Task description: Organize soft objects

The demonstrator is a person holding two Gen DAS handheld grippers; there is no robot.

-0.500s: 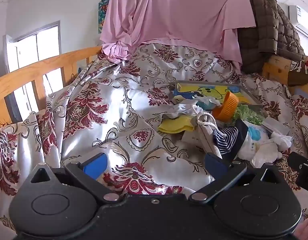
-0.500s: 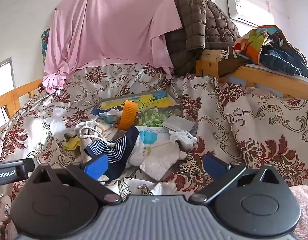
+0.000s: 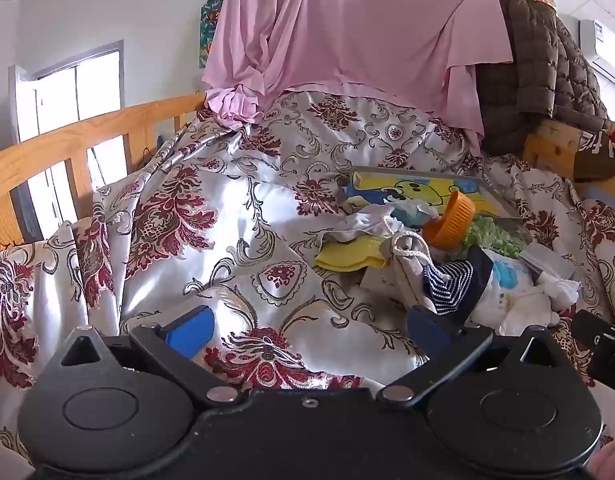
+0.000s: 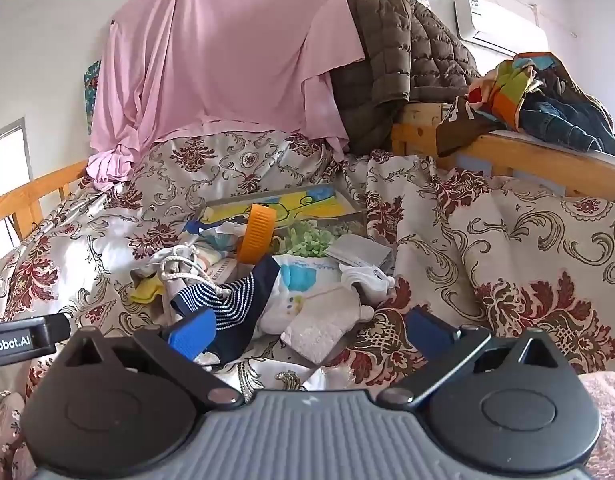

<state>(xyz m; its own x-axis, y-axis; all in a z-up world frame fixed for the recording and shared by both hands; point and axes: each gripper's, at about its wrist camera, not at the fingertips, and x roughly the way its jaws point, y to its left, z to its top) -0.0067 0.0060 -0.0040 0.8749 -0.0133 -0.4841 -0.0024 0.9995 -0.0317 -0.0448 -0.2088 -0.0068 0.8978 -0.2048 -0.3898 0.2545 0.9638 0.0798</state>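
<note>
My bedspread (image 4: 507, 248) is shiny cream with dark red flowers and scrolls. A plain pink sheet (image 4: 227, 60) hangs behind. I see a navy sock (image 4: 235, 300) with white stripes, a yellow cloth (image 3: 351, 254), an orange lid (image 4: 257, 234) and a brown quilted jacket (image 4: 407, 52).

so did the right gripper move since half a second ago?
No: the right gripper frames the striped sock and orange lid just as before.

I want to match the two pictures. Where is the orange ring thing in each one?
Left wrist view: the orange ring sits right of center, beside the green clump.
Right wrist view: the orange ring stands near the middle, left of the green clump.
Shared landmark: the yellow cartoon picture just behind it.
</note>
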